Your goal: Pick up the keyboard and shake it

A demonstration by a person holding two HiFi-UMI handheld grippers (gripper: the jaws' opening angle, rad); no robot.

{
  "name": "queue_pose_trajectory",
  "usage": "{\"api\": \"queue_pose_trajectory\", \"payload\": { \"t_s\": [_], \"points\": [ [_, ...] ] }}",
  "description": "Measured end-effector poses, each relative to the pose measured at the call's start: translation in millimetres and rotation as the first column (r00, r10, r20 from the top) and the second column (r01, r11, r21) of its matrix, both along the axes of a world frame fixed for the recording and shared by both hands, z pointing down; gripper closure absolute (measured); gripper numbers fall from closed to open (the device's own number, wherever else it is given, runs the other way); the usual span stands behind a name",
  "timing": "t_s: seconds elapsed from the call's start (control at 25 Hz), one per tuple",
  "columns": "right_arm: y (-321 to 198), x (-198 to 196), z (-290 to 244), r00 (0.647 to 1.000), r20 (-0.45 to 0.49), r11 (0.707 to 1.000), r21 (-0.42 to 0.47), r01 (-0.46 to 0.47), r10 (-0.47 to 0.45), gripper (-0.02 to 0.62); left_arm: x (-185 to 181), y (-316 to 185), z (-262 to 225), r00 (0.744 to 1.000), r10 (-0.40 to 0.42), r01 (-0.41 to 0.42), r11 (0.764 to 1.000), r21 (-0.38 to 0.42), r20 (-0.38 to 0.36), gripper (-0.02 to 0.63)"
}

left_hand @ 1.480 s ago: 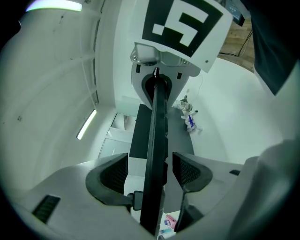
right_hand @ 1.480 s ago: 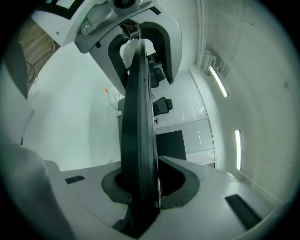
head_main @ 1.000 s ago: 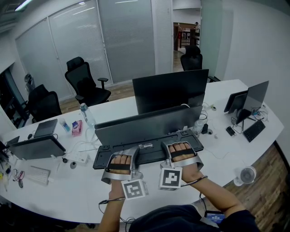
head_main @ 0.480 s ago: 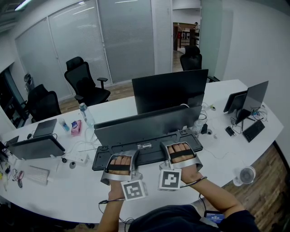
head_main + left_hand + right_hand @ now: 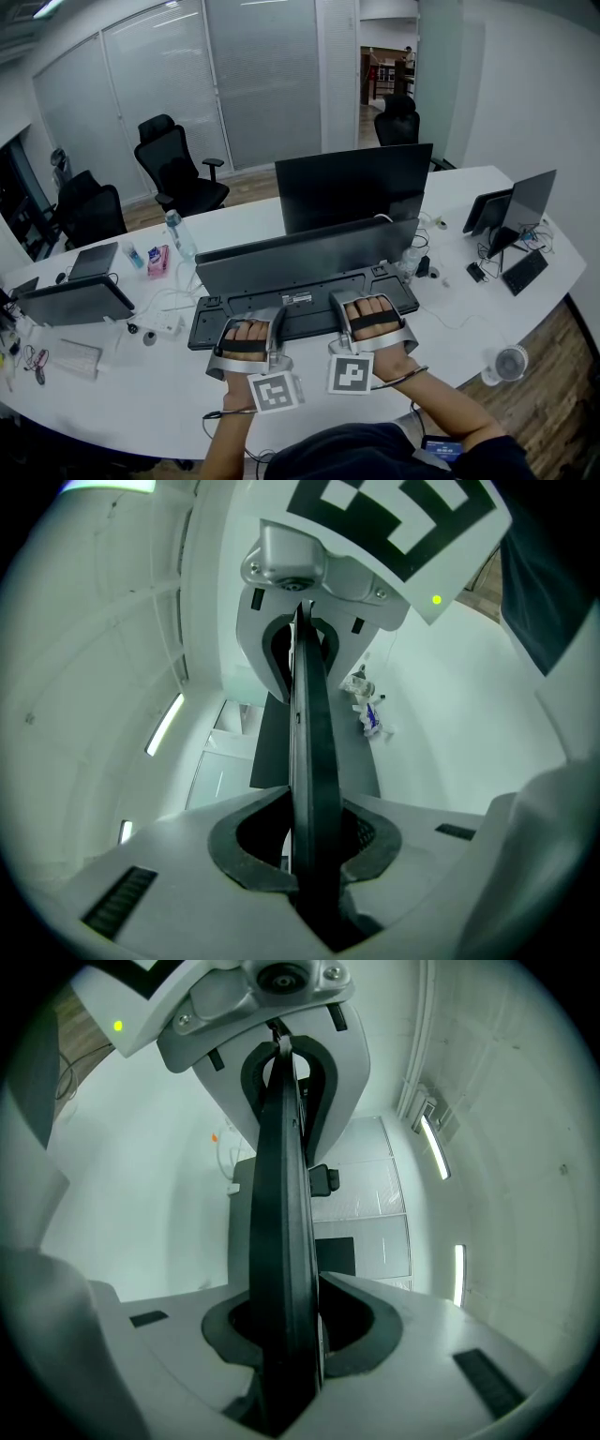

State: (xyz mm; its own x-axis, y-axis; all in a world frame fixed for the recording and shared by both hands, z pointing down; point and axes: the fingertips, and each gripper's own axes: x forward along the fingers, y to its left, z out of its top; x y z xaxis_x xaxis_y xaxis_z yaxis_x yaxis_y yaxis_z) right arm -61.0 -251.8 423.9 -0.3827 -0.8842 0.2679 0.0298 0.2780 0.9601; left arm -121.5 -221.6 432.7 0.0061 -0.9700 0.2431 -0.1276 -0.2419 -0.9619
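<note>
Two grips were on the keyboard at this moment, and the second one was new. One second before, the fingers of the left gripper stood clearly apart. They had since closed, and in the left gripper view the dark pads pressed from both sides on the thin black edge of the keyboard. The right gripper had hardly changed. Its fingers were nearly together and clamped on the same edge of the keyboard, as they already were before.

The keyboard was in front of the person, over the white desk and just before the long grey screen. Its near long edge was held in both grippers, one toward each end. The side with the white label was turned toward the head camera. Compared with the earlier pictures it appeared slightly higher and a little more to the left in the head view, but the shift was small. I could not tell whether the far edge was already off the desk.

For the task, I judged that grasping was finished and lifting was only beginning. The shaking was not yet done. With a hold on one thin edge only, a hard shake could let the keyboard turn or slip between the pads.
</note>
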Motion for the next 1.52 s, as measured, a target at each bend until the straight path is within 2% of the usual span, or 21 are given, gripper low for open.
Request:
{"api": "queue_pose_trajectory", "payload": {
  "t_s": [0.28,0.48,0.8,1.04,1.2,1.36,1.52],
  "points": [
    [6,-2,-11,0.999,0.015,0.999,0.038,0.032,-0.033,0.476,-5,-1,-5,1.0,-0.019,0.019,1.0,0.011,-0.005,0.517],
    [15,-3,-27,0.997,0.02,0.992,0.103,0.068,-0.07,0.456,-12,-4,-16,0.999,-0.046,0.047,0.998,0.03,-0.026,0.517],
    [32,-7,-41,0.992,0.066,0.987,0.124,0.1,-0.109,0.446,-25,-6,-18,0.995,-0.081,0.083,0.996,0.025,-0.061,0.517],
    [39,-10,-46,0.988,0.096,0.986,0.121,0.112,-0.124,0.446,-33,-9,-16,0.989,-0.111,0.112,0.994,0.004,-0.101,0.517],
    [43,-10,-49,0.984,0.115,0.986,0.116,0.119,-0.132,0.446,-47,-12,-20,0.983,-0.156,0.159,0.987,0.019,-0.094,0.517],
    [43,-8,-46,0.983,0.125,0.988,0.095,0.12,-0.132,0.446,-61,-13,-21,0.973,-0.195,0.199,0.98,0.018,-0.127,0.517],
    [37,-6,-39,0.975,0.176,0.991,0.035,0.133,-0.137,0.446,-71,-12,-25,0.959,-0.21,0.217,0.976,0.017,-0.19,0.517]
  ]
}}
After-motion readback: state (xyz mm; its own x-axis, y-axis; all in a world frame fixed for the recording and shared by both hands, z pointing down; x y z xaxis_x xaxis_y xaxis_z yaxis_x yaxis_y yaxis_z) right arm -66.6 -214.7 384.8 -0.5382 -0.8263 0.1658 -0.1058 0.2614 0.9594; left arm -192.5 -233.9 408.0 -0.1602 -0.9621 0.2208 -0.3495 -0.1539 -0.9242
